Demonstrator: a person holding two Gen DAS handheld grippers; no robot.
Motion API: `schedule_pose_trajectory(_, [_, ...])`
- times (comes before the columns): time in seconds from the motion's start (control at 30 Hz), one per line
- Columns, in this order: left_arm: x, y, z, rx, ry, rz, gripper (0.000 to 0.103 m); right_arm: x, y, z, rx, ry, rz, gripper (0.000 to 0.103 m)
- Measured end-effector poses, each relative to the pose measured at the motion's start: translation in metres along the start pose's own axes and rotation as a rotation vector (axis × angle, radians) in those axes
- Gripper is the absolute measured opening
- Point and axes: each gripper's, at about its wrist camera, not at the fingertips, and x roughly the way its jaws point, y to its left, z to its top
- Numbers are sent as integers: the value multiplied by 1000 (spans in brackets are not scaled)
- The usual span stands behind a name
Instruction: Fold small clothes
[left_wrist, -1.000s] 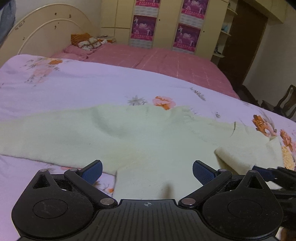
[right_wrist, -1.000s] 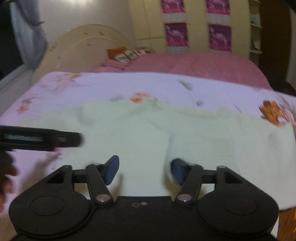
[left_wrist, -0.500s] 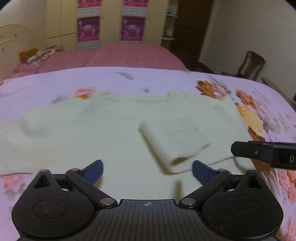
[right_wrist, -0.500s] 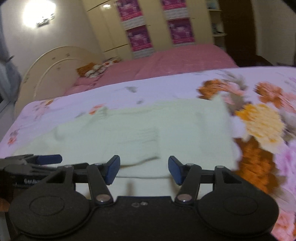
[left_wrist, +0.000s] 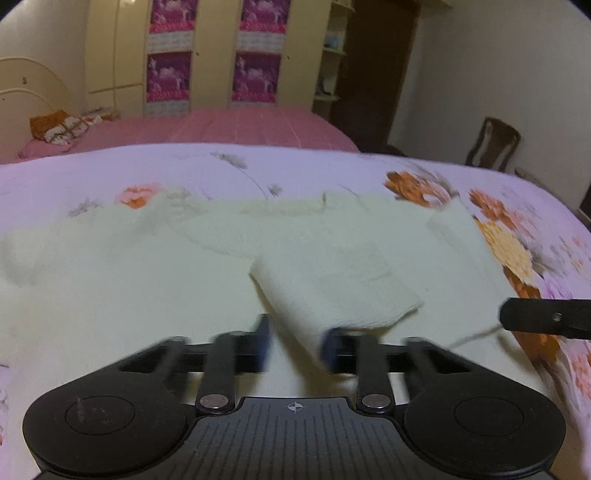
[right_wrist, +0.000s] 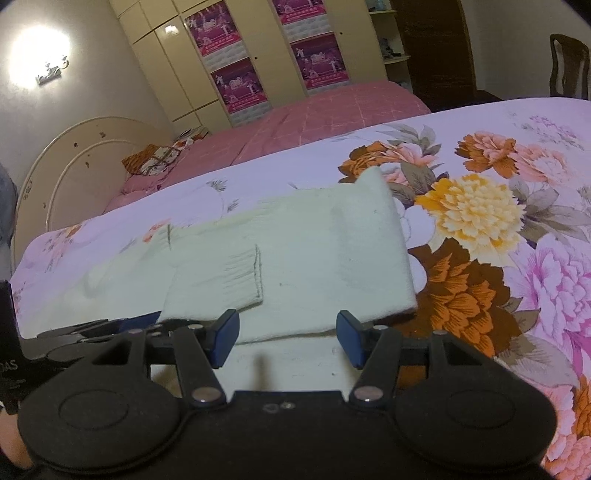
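A pale cream knit sweater (left_wrist: 147, 266) lies flat on the floral bedspread (left_wrist: 110, 170). One sleeve (left_wrist: 340, 280) is folded across the body, its cuff end near the front. My left gripper (left_wrist: 295, 343) hovers low over the sweater's near edge with the cuff between its blurred blue fingers, which are partly closed. In the right wrist view the sweater (right_wrist: 314, 251) and folded sleeve cuff (right_wrist: 221, 284) lie ahead. My right gripper (right_wrist: 287, 339) is open and empty at the sweater's near hem. Its tip shows in the left wrist view (left_wrist: 546, 317).
A pink bed (left_wrist: 221, 127) with a patterned pillow (left_wrist: 55, 125) lies behind, by a cream headboard (right_wrist: 74, 158). Wardrobes with posters (left_wrist: 210, 59) line the back wall. A wooden chair (left_wrist: 493, 144) stands at the right. The left gripper shows at the left edge of the right wrist view (right_wrist: 92, 328).
Both grippers swung right along the sweater. The left gripper's fingers have drawn inward around the folded sleeve cuff. The right gripper stays open and moved to the hem.
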Motion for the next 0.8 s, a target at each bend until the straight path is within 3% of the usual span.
schedule_pose_trajectory(0.03, [1,3,0,-17,-13,4,10,0,0,0,-1,-4,-2,58])
schedule_pose_trajectory(0.1, [0,6,1,-38,-36,5,5,1,0,2,-4,-12,-8,58])
schedule_pose_trajectory(0.2, [-9,14,4,-83,-111,7,3,3,0,4,-3,-20,-19,58])
schedule_pose_trajectory(0.3, [-23,39,11,-202,-169,-5,3,5,-2,6,1,-30,-35,58])
schedule_pose_trajectory(0.43, [-28,83,11,-389,-158,-5,3,12,-5,10,11,-33,-62,58])
schedule_pose_trajectory(0.63, [-18,120,-8,-526,-97,-3,4,35,-11,12,59,3,-82,58])
schedule_pose_trajectory(0.73, [-12,124,-18,-540,-70,6,5,45,-14,13,81,16,-85,58])
schedule_pose_trajectory(0.77, [-11,125,-18,-539,-71,12,6,48,-16,14,91,24,-76,58])
schedule_pose_trajectory(0.8, [-11,125,-18,-542,-78,21,17,52,-16,15,93,39,-74,49])
